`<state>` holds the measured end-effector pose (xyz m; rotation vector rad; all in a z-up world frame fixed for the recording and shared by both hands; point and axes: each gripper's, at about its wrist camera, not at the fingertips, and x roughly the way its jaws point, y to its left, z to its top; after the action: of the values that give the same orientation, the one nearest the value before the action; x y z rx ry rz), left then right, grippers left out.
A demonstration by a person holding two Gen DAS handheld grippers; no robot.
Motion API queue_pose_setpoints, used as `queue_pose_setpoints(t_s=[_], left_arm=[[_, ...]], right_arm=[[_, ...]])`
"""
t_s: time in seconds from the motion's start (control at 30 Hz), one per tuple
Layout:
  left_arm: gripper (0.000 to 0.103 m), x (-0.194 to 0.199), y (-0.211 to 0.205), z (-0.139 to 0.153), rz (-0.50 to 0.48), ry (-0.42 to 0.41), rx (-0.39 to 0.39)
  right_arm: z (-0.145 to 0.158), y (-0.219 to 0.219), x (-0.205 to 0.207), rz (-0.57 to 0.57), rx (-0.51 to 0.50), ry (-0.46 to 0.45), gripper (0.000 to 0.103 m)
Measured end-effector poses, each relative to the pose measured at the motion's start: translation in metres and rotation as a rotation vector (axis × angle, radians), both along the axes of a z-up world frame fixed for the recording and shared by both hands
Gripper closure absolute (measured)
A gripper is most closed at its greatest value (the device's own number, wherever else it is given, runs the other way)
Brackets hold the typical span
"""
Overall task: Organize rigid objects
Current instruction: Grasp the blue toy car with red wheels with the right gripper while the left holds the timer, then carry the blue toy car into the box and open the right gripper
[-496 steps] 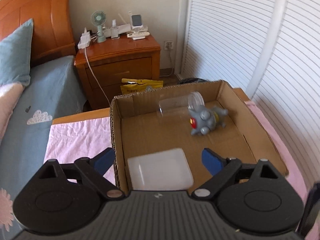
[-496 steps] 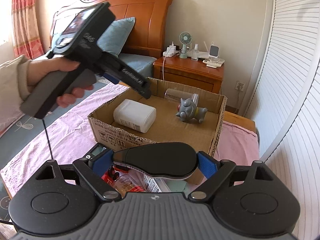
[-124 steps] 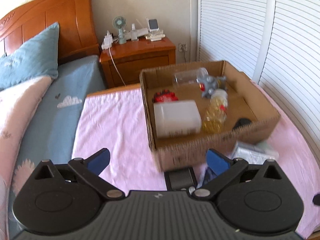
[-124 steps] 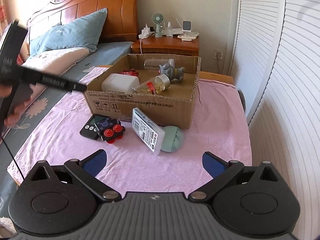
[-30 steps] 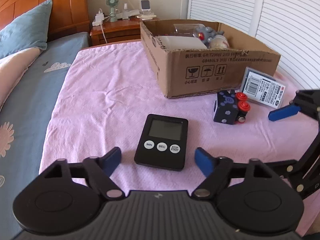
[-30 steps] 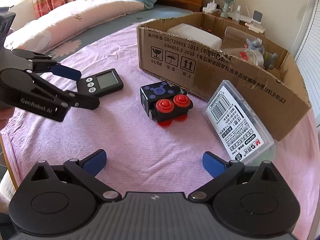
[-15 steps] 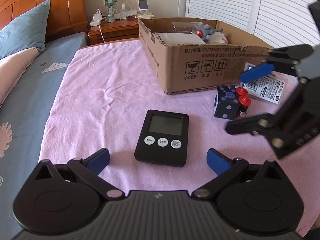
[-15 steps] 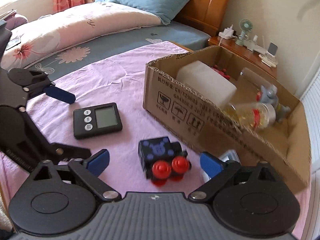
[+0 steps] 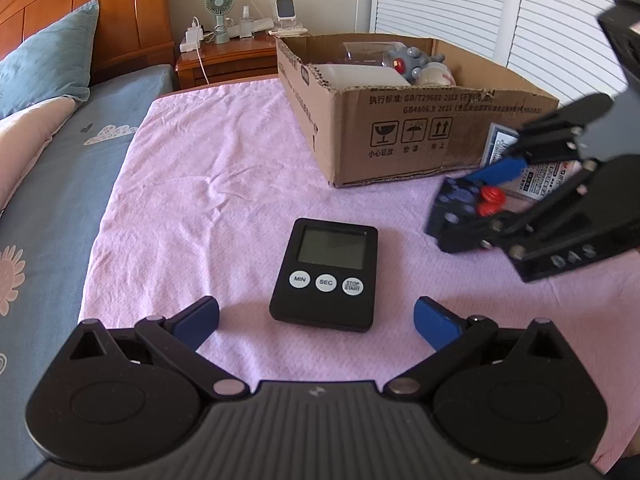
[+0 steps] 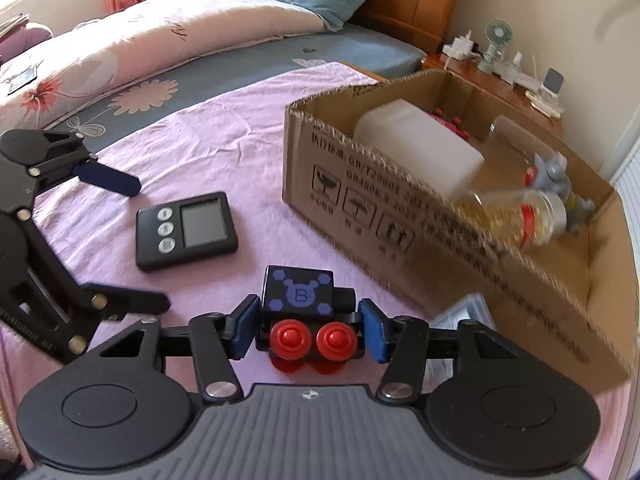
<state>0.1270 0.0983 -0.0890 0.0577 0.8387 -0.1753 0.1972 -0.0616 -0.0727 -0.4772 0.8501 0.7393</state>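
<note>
A black toy block with red wheels [image 10: 306,316] sits between the fingers of my right gripper [image 10: 307,330], which is shut on it just above the pink cloth; it also shows in the left wrist view [image 9: 468,200]. A black digital timer [image 9: 326,274] lies flat on the cloth just ahead of my left gripper [image 9: 316,320], which is open and empty; the timer also shows in the right wrist view [image 10: 186,230]. The cardboard box [image 9: 424,120] holds a white container [image 10: 420,152], a bottle [image 10: 520,216] and a grey figure [image 10: 554,176].
A clear plastic card case [image 9: 532,164] leans on the box's front right. The pink cloth [image 9: 208,184] covers the surface; a bed with pillows [image 10: 160,52] lies to the left. A wooden nightstand [image 9: 224,60] stands behind.
My right gripper has come down over the toy block and closed on its sides. My left gripper has stayed open in front of the timer.
</note>
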Motion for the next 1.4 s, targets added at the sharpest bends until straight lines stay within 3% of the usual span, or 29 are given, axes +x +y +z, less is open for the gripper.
queue_pose_setpoints(t_s=[0.3, 0.43, 0.5, 0.63, 0.9, 1.17, 1.4], left_arm=[[0.002, 0.011, -0.003, 0.002, -0.075, -0.023, 0.026], [0.026, 0.016, -0.005, 0.005, -0.098, -0.031, -0.006], [0.028, 0.017, -0.007, 0.006, -0.095, -0.036, 0.000], [0.049, 0.016, -0.007, 0.008, -0.087, -0.043, -0.007], [0.044, 0.019, -0.008, 0.009, -0.059, -0.036, 0.002], [0.050, 0.017, -0.011, 0.010, -0.015, -0.022, -0.008], [0.051, 0.018, -0.011, 0.014, -0.067, 0.000, 0.003]], right_arm=[[0.001, -0.023, -0.033, -0.042, -0.004, 0.008, 0.044], [0.002, -0.029, -0.034, -0.060, 0.004, 0.012, 0.044], [0.001, -0.030, -0.034, -0.062, 0.007, 0.012, 0.044], [0.001, -0.030, -0.033, -0.061, 0.014, 0.013, 0.044], [0.000, -0.027, -0.029, -0.054, 0.016, 0.006, 0.044], [0.000, -0.029, -0.029, -0.054, 0.032, 0.018, 0.047], [0.007, -0.032, -0.031, -0.055, 0.044, 0.005, 0.047]])
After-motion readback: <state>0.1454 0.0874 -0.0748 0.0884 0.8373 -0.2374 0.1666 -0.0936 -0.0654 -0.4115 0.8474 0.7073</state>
